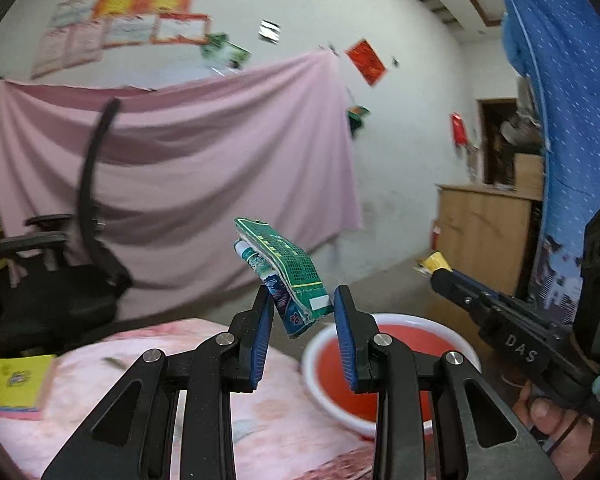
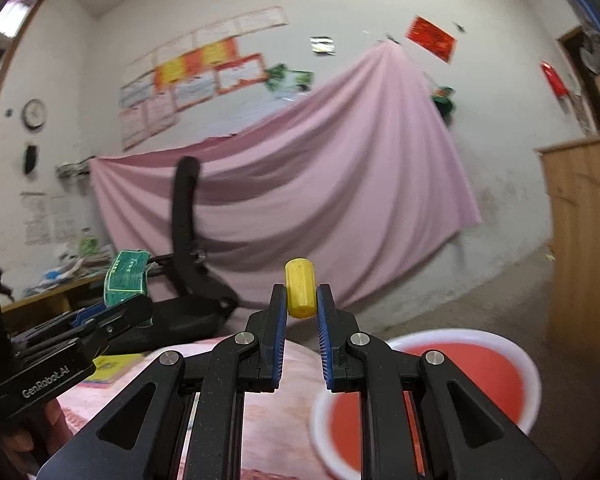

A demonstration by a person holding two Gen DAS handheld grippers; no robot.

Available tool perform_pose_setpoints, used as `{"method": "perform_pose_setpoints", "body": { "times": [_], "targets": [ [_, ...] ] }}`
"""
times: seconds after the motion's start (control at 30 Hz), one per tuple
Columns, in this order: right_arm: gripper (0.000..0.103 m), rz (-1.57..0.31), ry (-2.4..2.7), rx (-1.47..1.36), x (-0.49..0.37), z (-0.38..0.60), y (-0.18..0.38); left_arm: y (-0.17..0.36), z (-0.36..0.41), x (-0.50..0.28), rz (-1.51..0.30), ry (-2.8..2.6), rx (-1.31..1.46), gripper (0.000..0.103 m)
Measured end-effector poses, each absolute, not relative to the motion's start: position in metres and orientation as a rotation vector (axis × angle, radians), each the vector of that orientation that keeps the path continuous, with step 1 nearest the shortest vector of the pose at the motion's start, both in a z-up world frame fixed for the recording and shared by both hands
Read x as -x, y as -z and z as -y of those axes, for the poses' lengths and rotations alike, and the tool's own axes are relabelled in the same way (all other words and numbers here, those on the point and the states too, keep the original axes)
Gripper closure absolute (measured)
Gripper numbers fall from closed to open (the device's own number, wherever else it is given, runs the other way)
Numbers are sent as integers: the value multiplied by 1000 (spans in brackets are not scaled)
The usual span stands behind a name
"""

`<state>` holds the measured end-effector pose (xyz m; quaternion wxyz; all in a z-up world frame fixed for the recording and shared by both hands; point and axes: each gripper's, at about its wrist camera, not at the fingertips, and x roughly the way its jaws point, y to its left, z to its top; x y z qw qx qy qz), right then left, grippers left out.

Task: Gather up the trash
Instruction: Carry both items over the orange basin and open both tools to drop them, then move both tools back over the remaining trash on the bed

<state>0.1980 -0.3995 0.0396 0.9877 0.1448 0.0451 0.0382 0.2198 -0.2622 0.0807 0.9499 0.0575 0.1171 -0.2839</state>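
a pink sheet (image 1: pixel 188 168) hung across the far white wall (image 2: pixel 340 4), with papers and posters (image 2: pixel 204 68) pinned above it. a black office chair (image 1: pixel 60 276) stood in front of the sheet, and a wooden cabinet (image 1: pixel 480 236) stood off to the right. nearer the cameras lay a surface under a pink flowered cloth (image 1: pixel 204 400), and a yellow notepad (image 1: pixel 14 384) rested at its left edge. a red basin with a white rim (image 2: pixel 460 380) sat just beside the cloth, low on the right.

the left gripper (image 1: pixel 302 312) was held up over the cloth near the basin, its jaws narrowed on a folded green printed wrapper (image 1: pixel 288 272), which stuck up and leaned left from between the blue pads (image 1: pixel 263 332). the right gripper (image 2: pixel 302 308) was held level above the basin's near side, its jaws almost fully closed on a small yellow cylinder (image 2: pixel 300 288) that stood upright between the tips. a hand (image 1: pixel 548 416) gripped the right tool's handle.
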Motion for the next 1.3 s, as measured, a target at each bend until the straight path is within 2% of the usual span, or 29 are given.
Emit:
{"method": "perform_pose_setpoints", "body": {
  "times": [0.37,0.6,0.77,1.0,1.07,1.17,1.3],
  "targets": [
    [90,-224,49,-380,-210,450,-11,-53,344,-256,-416,726,-184,77],
    [89,-365,44,-459,-225,465,12,-40,360,-291,-590,751,-152,75],
    [89,-436,36,-457,-234,463,20,-36,354,-305,-684,737,-102,75],
    [89,-463,39,-434,-239,460,20,-38,336,-304,-701,702,-67,71],
    [85,-466,40,-429,-239,459,19,-41,327,-301,-688,678,-55,71],
    [74,-458,43,-424,-239,456,18,-44,311,-297,-666,637,-27,62],
    [73,-433,46,-403,-237,450,12,-49,282,-291,-640,584,37,55]
  ]
}}
